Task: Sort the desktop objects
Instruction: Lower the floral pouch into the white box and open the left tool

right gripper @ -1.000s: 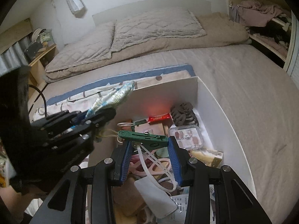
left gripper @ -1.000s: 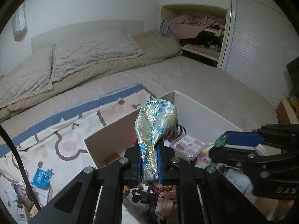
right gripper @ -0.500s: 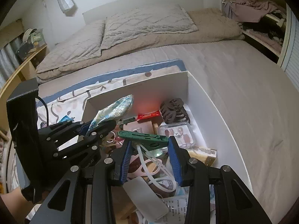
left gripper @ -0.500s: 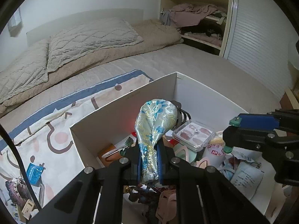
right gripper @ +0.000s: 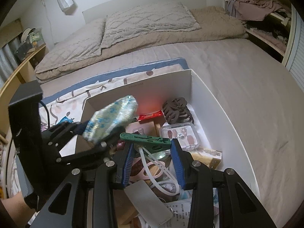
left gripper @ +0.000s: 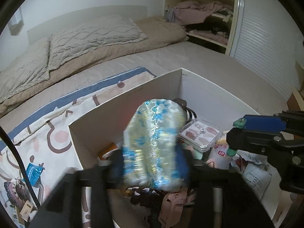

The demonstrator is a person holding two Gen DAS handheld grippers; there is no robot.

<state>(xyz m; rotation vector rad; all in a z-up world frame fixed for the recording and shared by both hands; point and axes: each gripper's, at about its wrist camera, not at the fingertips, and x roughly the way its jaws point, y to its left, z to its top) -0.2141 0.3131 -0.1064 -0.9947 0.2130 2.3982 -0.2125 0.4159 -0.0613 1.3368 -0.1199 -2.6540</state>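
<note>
Brocade pouch (left gripper: 155,144) sits centre frame in the left view, blurred, long axis pointing up and away, directly over the white box (left gripper: 133,95). Silvery, blue-floral satin. Left gripper (left gripper: 152,163) is nearer; can't tell if it's clamped. Right gripper (right gripper: 152,152) pinches a green clip (right gripper: 146,139) crosswise, lower centre.

The bed (right gripper: 237,79) bears pillows (right gripper: 148,22) at twelve o'clock; patterned sheet (left gripper: 57,125) at nine; white box (right gripper: 224,114) centre.
</note>
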